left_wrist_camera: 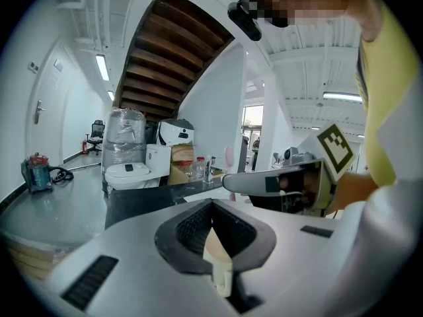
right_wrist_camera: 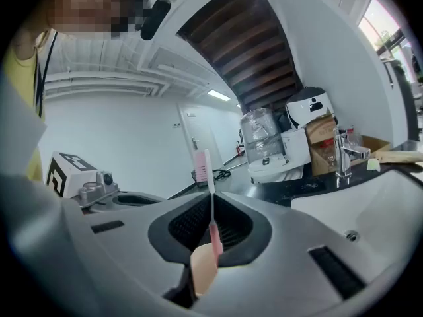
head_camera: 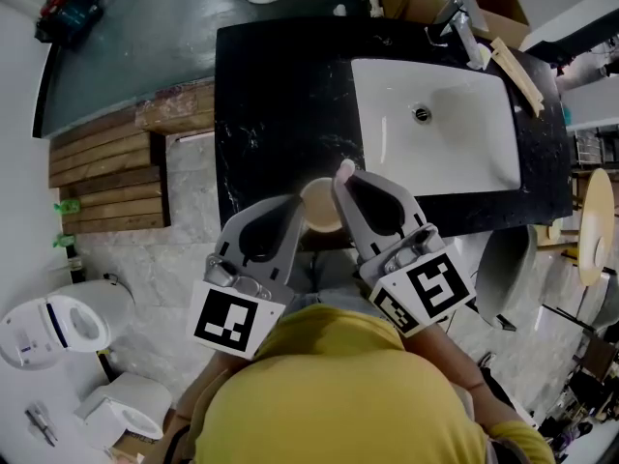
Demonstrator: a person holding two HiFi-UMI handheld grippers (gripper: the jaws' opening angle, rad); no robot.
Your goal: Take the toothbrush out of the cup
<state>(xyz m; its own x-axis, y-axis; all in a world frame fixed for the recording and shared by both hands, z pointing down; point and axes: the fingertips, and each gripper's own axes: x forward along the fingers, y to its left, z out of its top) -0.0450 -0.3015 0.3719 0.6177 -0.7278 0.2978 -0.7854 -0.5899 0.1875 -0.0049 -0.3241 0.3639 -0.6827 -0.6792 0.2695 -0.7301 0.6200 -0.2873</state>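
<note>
A bathroom-fittings workspace: sink (head_camera: 440,124) set in black counter (head_camera: 280,114), toilet (head_camera: 58,322) beside.

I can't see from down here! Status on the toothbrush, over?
Left gripper jaws shut on cup. Right gripper jaws shut on toothbrush, its lower end at the cup. Nothing blocking above.
</note>
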